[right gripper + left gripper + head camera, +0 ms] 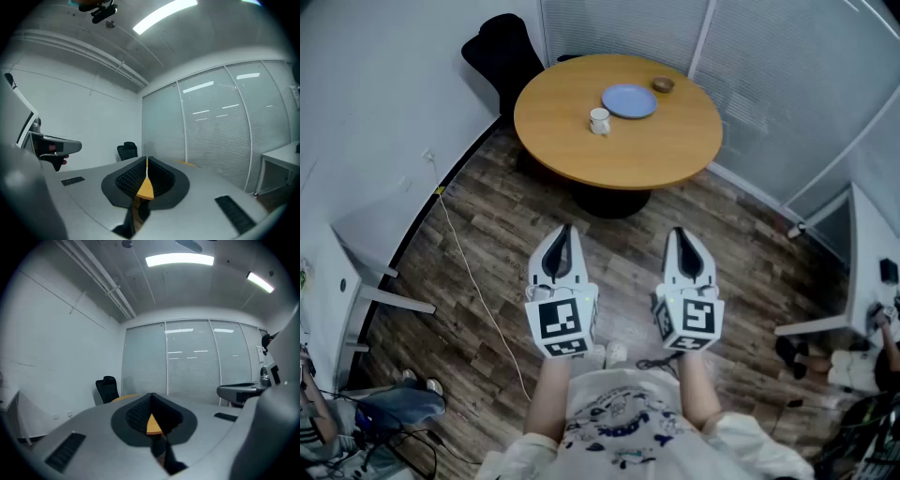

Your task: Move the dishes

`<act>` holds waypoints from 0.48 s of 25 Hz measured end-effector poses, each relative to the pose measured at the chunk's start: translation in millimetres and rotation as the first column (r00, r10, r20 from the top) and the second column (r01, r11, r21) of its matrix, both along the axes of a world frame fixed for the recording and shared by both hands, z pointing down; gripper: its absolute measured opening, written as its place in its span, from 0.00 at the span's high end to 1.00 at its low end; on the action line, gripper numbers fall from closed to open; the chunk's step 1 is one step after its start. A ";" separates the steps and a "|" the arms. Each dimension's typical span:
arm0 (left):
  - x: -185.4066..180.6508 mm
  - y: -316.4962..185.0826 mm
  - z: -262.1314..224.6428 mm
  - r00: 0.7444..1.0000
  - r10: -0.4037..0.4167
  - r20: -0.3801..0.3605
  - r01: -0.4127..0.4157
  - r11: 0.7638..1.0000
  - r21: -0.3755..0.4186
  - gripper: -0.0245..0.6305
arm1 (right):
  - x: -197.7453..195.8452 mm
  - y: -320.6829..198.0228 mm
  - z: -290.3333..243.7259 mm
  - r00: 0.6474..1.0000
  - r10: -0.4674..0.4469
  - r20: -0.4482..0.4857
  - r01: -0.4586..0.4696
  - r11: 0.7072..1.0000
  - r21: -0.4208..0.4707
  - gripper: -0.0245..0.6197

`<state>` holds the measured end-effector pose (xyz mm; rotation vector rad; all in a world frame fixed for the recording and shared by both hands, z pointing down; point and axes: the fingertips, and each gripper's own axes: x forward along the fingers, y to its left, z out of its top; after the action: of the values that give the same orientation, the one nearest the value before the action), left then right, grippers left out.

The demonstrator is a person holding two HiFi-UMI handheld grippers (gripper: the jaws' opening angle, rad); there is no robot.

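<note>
Head view: left tool (562, 234) and right tool (681, 236) held level side by side, jaws together and empty, aimed at the far round table (581, 155) where blue plate (629, 100), white cup (599, 121) and brown bowl (663, 84) sit well apart from both, likely a ready stance before approach.

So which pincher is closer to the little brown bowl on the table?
Right. The right gripper points almost straight at the brown bowl; the left gripper is off to the bowl's left. Both hang short of the table, over the floor.
</note>
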<state>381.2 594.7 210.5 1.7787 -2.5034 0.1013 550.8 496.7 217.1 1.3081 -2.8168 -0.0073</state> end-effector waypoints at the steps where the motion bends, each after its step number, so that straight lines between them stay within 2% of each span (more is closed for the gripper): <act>1: 0.0 -1.1 0.1 1.000 -0.001 0.001 0.001 1.000 -0.001 0.96 | 0.0 -0.5 1.6 1.000 -0.003 0.002 0.003 1.000 -0.009 0.94; 12: 6.3 -15.3 4.1 1.000 -0.022 0.004 0.022 1.000 -0.004 0.96 | 2.9 -16.5 5.5 0.999 -0.032 0.025 0.033 0.999 -0.015 0.94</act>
<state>387.4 579.4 214.6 1.7512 -2.5226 0.1087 553.7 480.2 222.6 1.2681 -2.8527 0.0296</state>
